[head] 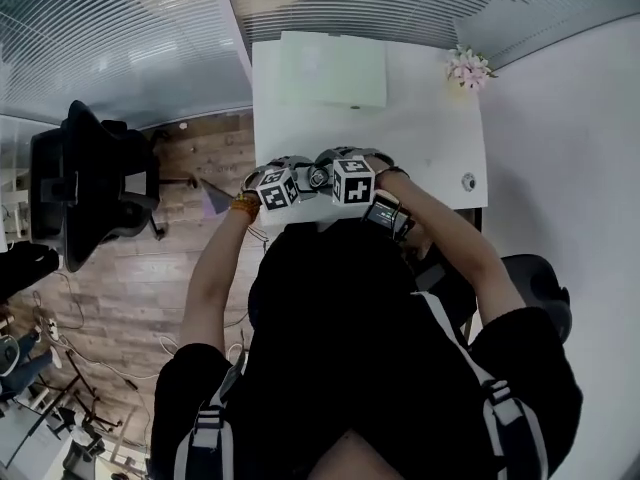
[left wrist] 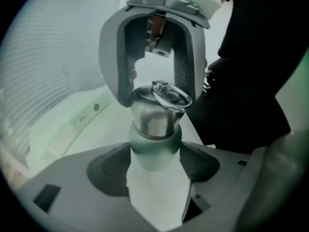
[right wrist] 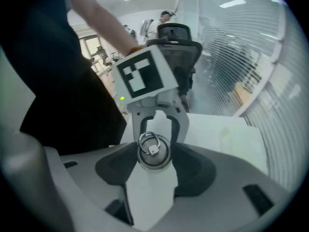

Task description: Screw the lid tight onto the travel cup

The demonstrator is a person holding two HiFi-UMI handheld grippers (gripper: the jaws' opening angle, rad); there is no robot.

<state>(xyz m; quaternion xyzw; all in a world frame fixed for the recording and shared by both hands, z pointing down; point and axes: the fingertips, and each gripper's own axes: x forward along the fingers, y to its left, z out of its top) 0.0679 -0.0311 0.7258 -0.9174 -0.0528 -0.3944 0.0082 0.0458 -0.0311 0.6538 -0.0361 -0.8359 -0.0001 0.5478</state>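
While the left hand-held gripper [left wrist: 154,159] clamps the travel cup [left wrist: 154,149], the right hand-held gripper [right wrist: 154,156] grips its lid [right wrist: 153,149].

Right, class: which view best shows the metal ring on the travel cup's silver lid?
The right gripper view: it looks straight onto the metal ring, centred on the silver lid. The left gripper view shows it side-on. In the head view it is too small to tell.

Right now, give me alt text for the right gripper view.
The right gripper clamps its dark pads on a round steel lid topped with a wire ring. Facing it is the left gripper under its black-and-white marker cube, white table behind.
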